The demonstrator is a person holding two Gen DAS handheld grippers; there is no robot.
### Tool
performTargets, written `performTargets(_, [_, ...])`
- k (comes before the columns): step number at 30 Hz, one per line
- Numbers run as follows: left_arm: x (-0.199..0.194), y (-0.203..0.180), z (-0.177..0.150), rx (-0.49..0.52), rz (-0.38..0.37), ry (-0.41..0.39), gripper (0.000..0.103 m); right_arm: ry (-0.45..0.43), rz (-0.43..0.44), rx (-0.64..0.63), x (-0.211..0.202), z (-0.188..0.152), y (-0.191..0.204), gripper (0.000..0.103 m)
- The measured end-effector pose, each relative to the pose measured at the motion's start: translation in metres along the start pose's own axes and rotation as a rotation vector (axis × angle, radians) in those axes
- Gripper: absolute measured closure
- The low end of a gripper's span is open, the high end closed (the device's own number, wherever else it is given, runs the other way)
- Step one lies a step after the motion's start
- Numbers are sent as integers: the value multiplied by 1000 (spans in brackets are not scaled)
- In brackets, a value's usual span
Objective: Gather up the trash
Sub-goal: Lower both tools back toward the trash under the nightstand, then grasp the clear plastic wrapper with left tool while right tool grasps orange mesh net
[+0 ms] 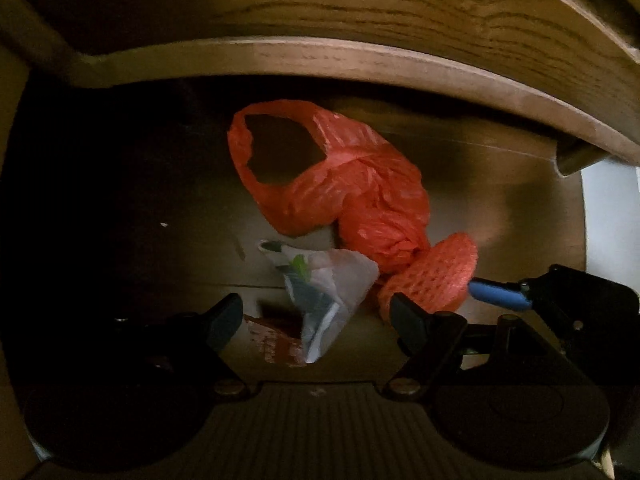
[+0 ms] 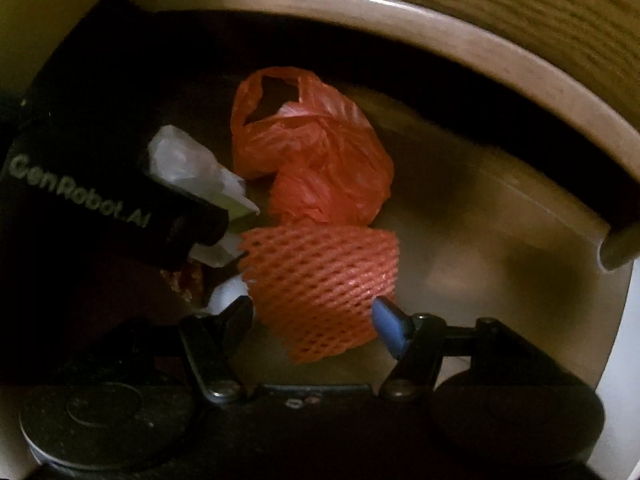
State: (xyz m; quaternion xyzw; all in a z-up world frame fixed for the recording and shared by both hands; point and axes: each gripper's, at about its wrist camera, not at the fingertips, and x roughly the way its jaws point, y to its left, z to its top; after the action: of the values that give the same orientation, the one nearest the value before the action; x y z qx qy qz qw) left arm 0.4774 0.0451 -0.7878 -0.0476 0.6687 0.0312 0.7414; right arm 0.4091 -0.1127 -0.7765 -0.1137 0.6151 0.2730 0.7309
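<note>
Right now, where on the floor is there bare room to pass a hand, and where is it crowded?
Free: the floor right of the red bag and the net, up to the wooden rail. Also the dark floor left of the bag in the left view. Crowded: the middle, where bag, net and clear wrapper lie close together, with both sets of jaws open over them.

You're in a home, low on the floor (image 1: pixel 480 184) beneath wooden furniture (image 1: pixel 360 4): grained oak boards overhead, and household litter lying there, a red plastic bag (image 1: pixel 360 184) and foam fruit net (image 2: pixel 320 280).
</note>
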Motion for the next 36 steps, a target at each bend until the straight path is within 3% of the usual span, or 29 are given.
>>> performTargets(6, [9,8,-2,-25,-16,27,49,-2,28,91,8,3,-6,39])
performTargets(9, [11,11,-4,-36,-26,32,70,-8,25,124,11,5,-8,41])
performTargets(10, [12,11,-4,-37,-25,35,74,-12,31,126,10,4,-8,53])
performTargets(11, [12,11,-5,-38,-22,38,75,-15,31,123,10,4,-7,81])
performTargets(12, [12,11,-5,-40,-20,38,78,-5,24,125,10,5,-7,92])
performTargets(13, [12,11,-6,-38,-26,37,88,-2,16,130,10,6,-8,95])
performTargets(17, [9,14,-6,-47,-23,25,94,-42,19,108,3,4,-5,103])
performTargets(27, [-12,26,-8,-92,-21,-20,96,-134,86,51,-40,-2,-11,103])
performTargets(28, [-13,26,-8,-96,-16,-21,96,-141,102,34,-44,-3,-12,98])
performTargets(29, [-13,27,-8,-96,-13,-20,96,-143,97,17,-46,-4,-12,80])
performTargets(30, [-13,27,-8,-91,-9,-18,96,-143,87,8,-45,-3,-13,73])
performTargets(32, [-12,26,-8,-87,-1,-18,96,-158,78,-9,-45,-3,-13,45])
performTargets(33, [-12,25,-7,-88,-1,-18,96,-159,77,-9,-44,-2,-13,36])
performTargets(34, [-11,26,-6,-91,0,-18,96,-160,70,-6,-42,-1,-13,31])
performTargets(36, [-11,28,-8,-85,3,-17,96,-140,55,-1,-33,2,-12,30])
